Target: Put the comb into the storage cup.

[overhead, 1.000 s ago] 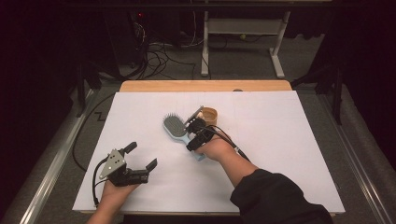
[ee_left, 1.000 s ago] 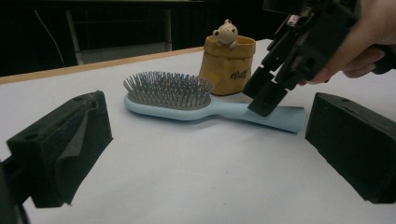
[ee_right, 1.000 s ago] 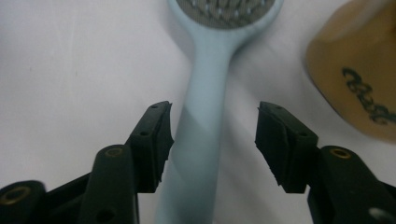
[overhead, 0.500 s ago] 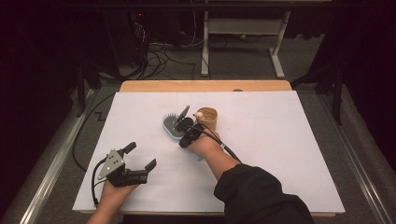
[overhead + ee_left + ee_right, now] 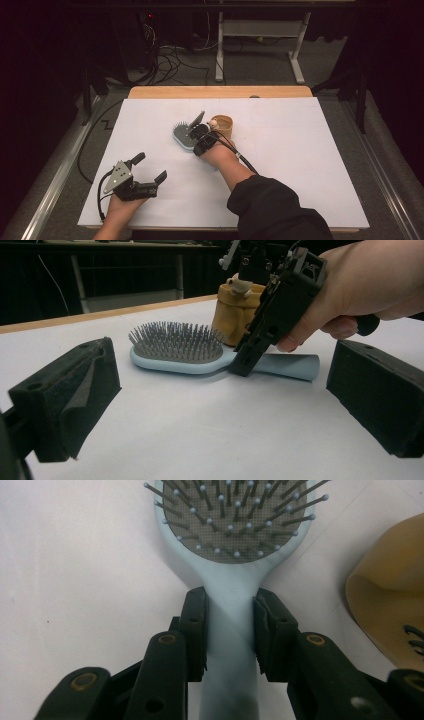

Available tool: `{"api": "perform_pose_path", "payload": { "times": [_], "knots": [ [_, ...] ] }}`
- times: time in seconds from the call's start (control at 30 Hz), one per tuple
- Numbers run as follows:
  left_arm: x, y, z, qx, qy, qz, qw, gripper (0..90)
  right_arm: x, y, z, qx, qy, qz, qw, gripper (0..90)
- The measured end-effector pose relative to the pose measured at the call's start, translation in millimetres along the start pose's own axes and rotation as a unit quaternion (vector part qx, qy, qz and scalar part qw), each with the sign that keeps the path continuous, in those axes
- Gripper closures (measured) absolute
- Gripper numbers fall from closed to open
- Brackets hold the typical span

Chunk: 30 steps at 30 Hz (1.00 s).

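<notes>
Gripping: right gripper (image 5: 229, 630), jaws pinching the pale-blue hairbrush (image 5: 184, 136) at its handle neck, likely for lifting; brush lies mid-table beside a tan cup (image 5: 223, 126). Left gripper (image 5: 148, 172) spread, idle.

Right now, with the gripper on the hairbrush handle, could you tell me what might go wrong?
The right gripper holds the hairbrush near its neck, so the head may tip or swing when lifted. The tan cup stands just beside the brush and could be knocked by it.
</notes>
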<state>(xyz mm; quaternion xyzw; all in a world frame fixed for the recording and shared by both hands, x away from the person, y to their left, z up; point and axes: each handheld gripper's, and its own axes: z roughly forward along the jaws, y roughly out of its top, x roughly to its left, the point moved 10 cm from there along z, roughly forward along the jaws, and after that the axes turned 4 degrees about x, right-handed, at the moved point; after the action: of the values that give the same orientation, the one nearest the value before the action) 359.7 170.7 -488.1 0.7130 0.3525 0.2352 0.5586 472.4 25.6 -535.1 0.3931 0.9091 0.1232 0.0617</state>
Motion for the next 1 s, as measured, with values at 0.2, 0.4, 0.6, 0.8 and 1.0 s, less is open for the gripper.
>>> {"api": "perform_pose_path", "payload": {
  "times": [0.2,0.4,0.6,0.8,1.0],
  "knots": [
    [-0.3,0.0,0.0,0.0,-0.001,0.001,1.0,1.8,0.0,-0.1,-0.1,-0.003,-0.001,0.001,1.0,71.2],
    [0.2,-0.4,-0.5,0.001,0.0,0.003,1.0,1.8,-0.2,-0.7,-1.1,-0.009,0.001,0.003,1.0,71.5],
    [0.6,-0.6,-0.6,0.001,0.001,0.004,1.0,1.8,-2.3,0.0,-7.8,-0.017,0.001,0.0,0.9999,71.5],
    [1.2,-0.6,-0.6,0.0,0.002,0.003,1.0,1.8,-1.8,-2.9,-18.0,-0.021,0.0,-0.01,0.9997,71.5],
    [0.7,-1.3,0.0,0.002,0.001,0.005,1.0,1.8,-0.4,-13.9,-27.4,-0.014,0.002,-0.02,0.9997,71.6]
  ]
}}
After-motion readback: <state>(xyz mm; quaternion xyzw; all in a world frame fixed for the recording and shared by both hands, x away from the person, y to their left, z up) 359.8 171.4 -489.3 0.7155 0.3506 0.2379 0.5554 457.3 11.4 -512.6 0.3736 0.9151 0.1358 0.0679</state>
